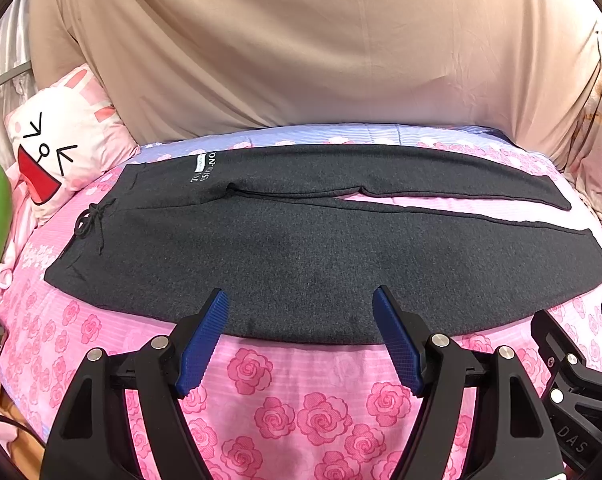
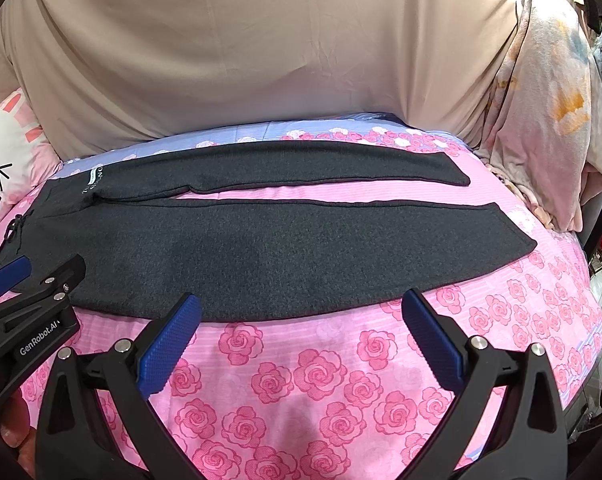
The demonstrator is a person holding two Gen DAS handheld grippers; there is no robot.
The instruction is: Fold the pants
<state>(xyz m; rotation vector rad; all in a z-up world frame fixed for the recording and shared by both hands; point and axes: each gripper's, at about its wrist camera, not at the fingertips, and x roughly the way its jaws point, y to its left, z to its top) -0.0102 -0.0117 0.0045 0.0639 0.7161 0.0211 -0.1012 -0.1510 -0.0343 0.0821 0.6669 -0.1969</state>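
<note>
So I've got both tools hovering over the near side of the bed [image 1: 301, 400]. My left hand-held gripper [image 1: 299, 304] has its jaws spread wide with nothing between them, tips just over the near hem of the pants [image 1: 301, 256]. My right hand-held gripper [image 2: 301, 308] is the same deal, wide open and empty, tips right at the near edge of the pants [image 2: 261, 256] further toward the cuffs. One pair of dark grey pants, laid flat and unfolded across the rose sheet: waistband and drawstring [image 1: 91, 220] to the left, two legs running right with a thin strip of sheet showing between them. There's a bare band of sheet along the near edge and some past the cuffs. One bunny pillow [image 1: 65, 148] sits off the waistband end, and a beige cloth [image 1: 301, 48] hangs behind the far leg.
</note>
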